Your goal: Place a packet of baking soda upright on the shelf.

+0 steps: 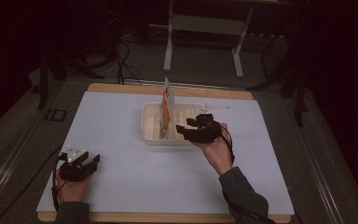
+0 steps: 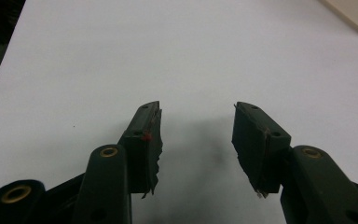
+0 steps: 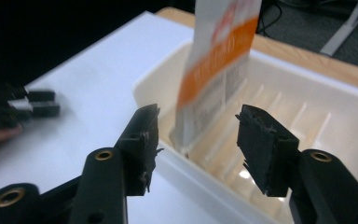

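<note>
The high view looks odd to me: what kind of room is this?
Probably a lab or recording workspace, not a home. A white-topped table stands in a dark room, cables trail over the floor beyond it, and a person's hands hold a left gripper and right gripper.

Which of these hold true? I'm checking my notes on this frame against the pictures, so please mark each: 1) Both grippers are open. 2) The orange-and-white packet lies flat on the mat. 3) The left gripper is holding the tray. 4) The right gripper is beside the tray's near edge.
1) True: the left gripper and right gripper both have their jaws spread with nothing between them.
2) False: the packet stands upright in a slot of the tray.
3) False: the left gripper rests over the bare white mat, far from the tray.
4) True: it sits at the tray's near edge, jaws pointed at the packet.
</note>
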The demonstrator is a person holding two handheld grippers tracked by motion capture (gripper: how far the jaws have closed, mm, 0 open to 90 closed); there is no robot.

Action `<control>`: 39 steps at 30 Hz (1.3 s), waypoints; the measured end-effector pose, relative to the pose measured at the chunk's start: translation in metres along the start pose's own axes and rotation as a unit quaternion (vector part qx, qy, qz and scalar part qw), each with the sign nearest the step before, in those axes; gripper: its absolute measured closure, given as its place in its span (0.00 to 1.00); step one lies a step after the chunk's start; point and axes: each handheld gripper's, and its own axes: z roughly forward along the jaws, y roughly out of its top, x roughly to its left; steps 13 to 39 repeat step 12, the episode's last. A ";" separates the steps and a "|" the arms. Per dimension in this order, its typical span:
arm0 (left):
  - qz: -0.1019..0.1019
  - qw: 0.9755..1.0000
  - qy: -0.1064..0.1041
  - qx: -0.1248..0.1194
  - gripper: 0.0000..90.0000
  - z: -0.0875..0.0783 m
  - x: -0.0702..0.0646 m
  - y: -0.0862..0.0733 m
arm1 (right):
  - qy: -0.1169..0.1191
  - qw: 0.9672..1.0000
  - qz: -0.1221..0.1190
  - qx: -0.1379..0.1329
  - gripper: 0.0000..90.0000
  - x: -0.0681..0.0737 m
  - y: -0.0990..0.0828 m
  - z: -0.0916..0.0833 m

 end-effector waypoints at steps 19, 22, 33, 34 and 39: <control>0.000 1.000 0.000 0.001 0.58 0.000 0.000 0.000 | -0.025 0.999 0.028 0.021 0.45 -0.020 -0.053 0.004; 0.000 1.000 0.000 0.001 0.58 0.000 0.000 0.000 | -0.025 0.999 0.028 0.021 0.45 -0.020 -0.053 0.004; 0.000 1.000 0.000 0.001 0.58 0.000 0.000 0.000 | -0.025 0.999 0.028 0.021 0.45 -0.020 -0.053 0.004; 0.000 1.000 0.000 0.001 0.58 0.000 0.000 0.000 | -0.025 0.999 0.028 0.021 0.45 -0.020 -0.053 0.004; 0.000 1.000 0.000 0.001 0.58 0.000 0.000 0.000 | -0.025 0.999 0.028 0.021 0.45 -0.020 -0.053 0.004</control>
